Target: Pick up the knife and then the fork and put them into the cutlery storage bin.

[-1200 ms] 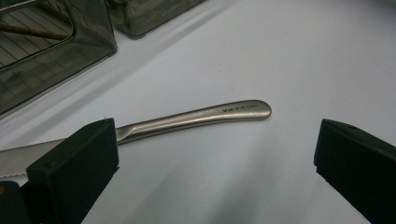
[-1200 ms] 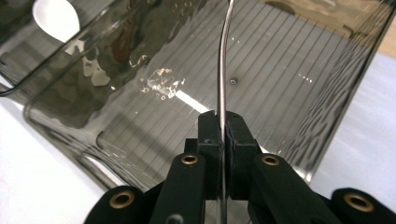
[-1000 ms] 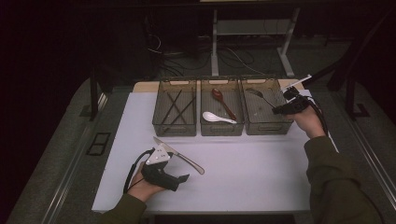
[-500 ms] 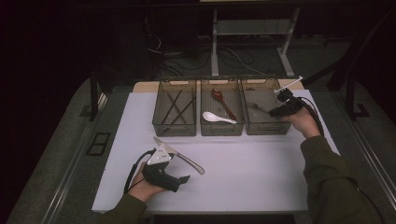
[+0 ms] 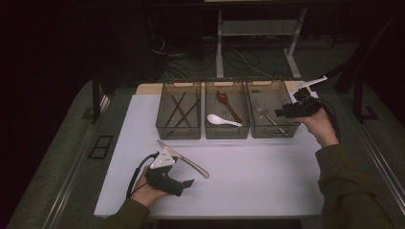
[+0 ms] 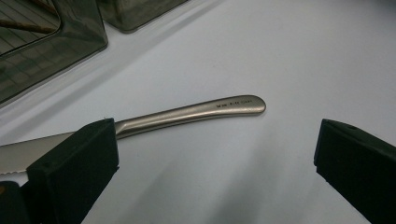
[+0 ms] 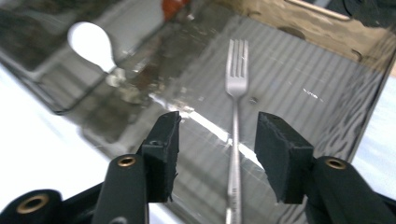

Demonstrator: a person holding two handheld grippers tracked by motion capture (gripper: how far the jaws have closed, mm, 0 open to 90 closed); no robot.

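A steel fork [image 7: 236, 93] lies flat on the floor of the right bin [image 5: 272, 135], tines away from me. My right gripper [image 7: 217, 144] hovers just above it. Its jaws have just been opening and stand apart on either side of the fork's handle without touching it. From above, the right gripper [image 5: 282, 113] sits at that bin's right wall, with the fork [image 5: 267, 117] inside. A table knife [image 5: 184, 157] lies on the white table. My left gripper [image 6: 215, 158] rests open at the table's front, the knife's handle [image 6: 196, 112] passing beside its left jaw.
The middle bin [image 5: 227, 136] holds a white spoon [image 5: 222, 119] and a reddish-brown spoon [image 5: 225, 100]. The left bin [image 5: 177, 136] holds dark chopsticks [image 5: 179, 107]. The three bins stand in a row at the back of the white tabletop [image 5: 258, 181].
The right gripper has shifted a little to the left over the right bin. The left gripper and the knife have stayed where they were.
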